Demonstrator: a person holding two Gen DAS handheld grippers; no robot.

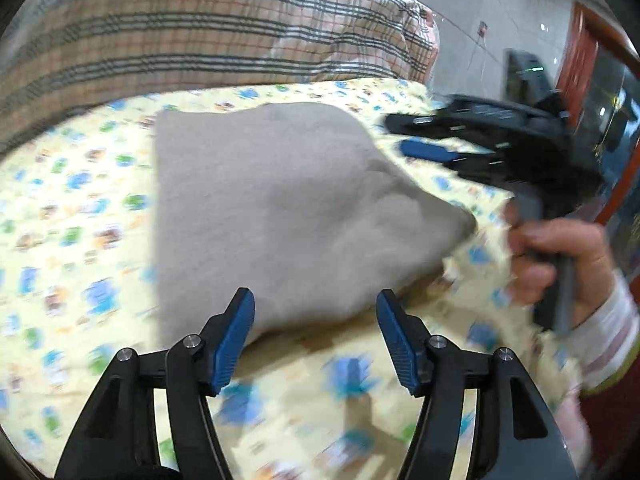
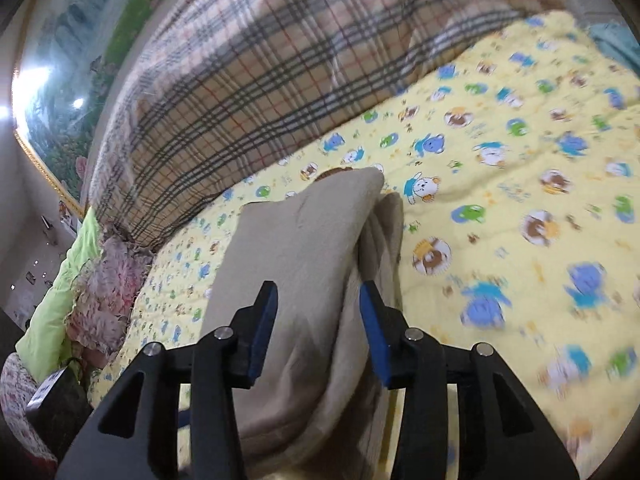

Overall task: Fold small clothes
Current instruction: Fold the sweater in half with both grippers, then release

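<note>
Plainly, the likeliest upset is the folded beige garment [image 2: 296, 280] springing apart; its stacked layers show loose along the right-hand edge in the right wrist view, and a tool dragged across the top could peel the upper layer back or push the whole bundle askew over the soft yellow cartoon-print quilt [image 2: 500, 208], which gives no firm backing the way a counter would. A second risk, as I judge it, is a blue pad catching quilt along with cloth; the bedding is puffy and rises close to the garment's edges. Motion blur in both views suggests quick movement, which would make either slip more probable.

The garment lies on the quilt, on the bed, in front of the plaid blanket [image 1: 200, 32]. The left tool [image 1: 316, 340] is released, jaws spread wide, with the garment's near edge just ahead of and between its tips; whether the pads touch the cloth I cannot tell. The right tool [image 2: 318, 304] is likewise spread, and the bundle runs up between its jaws without being pinched; in the left wrist view it hangs beside the garment's right corner, held in the person's right hand [image 1: 560, 256].
</note>
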